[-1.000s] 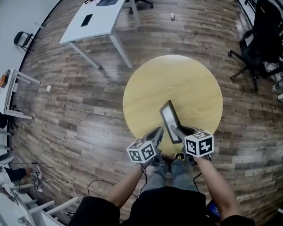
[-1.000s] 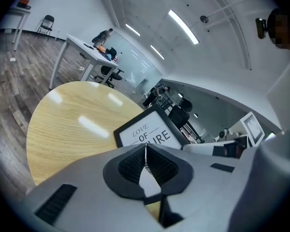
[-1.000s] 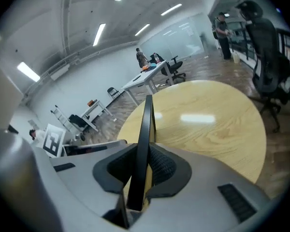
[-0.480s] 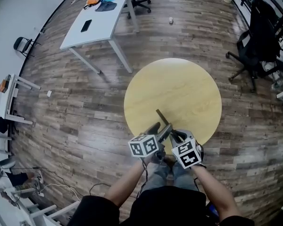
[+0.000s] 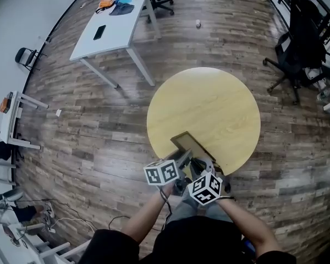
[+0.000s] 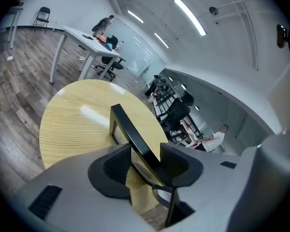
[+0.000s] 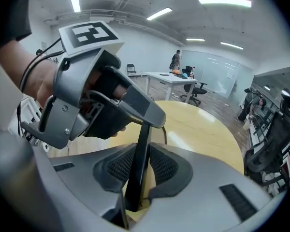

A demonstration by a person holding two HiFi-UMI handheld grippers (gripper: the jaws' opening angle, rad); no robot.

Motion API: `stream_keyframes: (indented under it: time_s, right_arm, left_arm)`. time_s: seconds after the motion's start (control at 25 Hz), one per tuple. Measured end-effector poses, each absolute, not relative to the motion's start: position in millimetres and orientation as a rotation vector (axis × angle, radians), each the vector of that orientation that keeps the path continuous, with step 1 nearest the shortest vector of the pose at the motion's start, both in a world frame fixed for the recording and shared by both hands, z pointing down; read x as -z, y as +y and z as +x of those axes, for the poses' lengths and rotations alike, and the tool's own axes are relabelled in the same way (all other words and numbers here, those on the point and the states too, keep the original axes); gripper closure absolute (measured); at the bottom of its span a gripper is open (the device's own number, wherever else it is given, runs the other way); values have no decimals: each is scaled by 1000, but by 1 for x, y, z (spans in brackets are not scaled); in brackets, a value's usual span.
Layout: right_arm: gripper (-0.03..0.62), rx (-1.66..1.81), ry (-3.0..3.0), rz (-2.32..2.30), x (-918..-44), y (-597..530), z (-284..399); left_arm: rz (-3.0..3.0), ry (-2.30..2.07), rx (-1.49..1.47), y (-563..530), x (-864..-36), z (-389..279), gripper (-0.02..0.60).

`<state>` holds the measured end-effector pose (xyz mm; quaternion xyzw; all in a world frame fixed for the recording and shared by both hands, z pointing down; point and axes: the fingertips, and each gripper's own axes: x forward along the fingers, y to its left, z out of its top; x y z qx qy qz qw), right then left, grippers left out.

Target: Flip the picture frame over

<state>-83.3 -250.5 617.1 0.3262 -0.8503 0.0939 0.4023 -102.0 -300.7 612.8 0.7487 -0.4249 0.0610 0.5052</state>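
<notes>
The black picture frame (image 5: 188, 143) is tilted over the near edge of the round yellow table (image 5: 209, 103). My right gripper (image 5: 200, 167) is shut on the frame's near edge, and the right gripper view shows that thin black edge (image 7: 138, 168) standing upright, squeezed between both pads. My left gripper (image 5: 181, 158) is just left of it. Its jaws have just been closing with the frame's rim (image 6: 135, 137) between them. The rim lies against the right pad (image 6: 176, 164). A gap remains at the left pad (image 6: 117, 166).
A white desk (image 5: 118, 29) with a phone and small items stands beyond the table to the left. Black office chairs (image 5: 302, 51) are at the right, a folding chair (image 5: 26, 45) at the left wall. Cables lie on the wooden floor (image 5: 22, 213).
The frame went from showing its face, through edge-on, to leaning the other way. My right gripper rolled and shifted left with it. The left gripper let go and now straddles the rim.
</notes>
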Motion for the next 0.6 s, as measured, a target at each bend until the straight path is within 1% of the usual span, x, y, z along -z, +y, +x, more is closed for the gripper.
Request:
stream_keyframes:
  time_s: [0.12,0.32,0.44,0.6]
  right_arm:
    - [495,-244,-2133,818,-624,-241,-90]
    - [485,-411,-2213,764,-621,-220,-92]
    - [485,-433,-2199,851,-629,-236,-62]
    - [484,-448,-2090,1007,-664,-279,-5]
  left_arm:
    - [1774,-988,-148,-295,-624,-110,395]
    - [1723,-976,-172,-290,-653,-124,417]
    - [1713,-953,-178,-290,-673,-124,423]
    - [1738,-939,-229,-289,-692,-121,425]
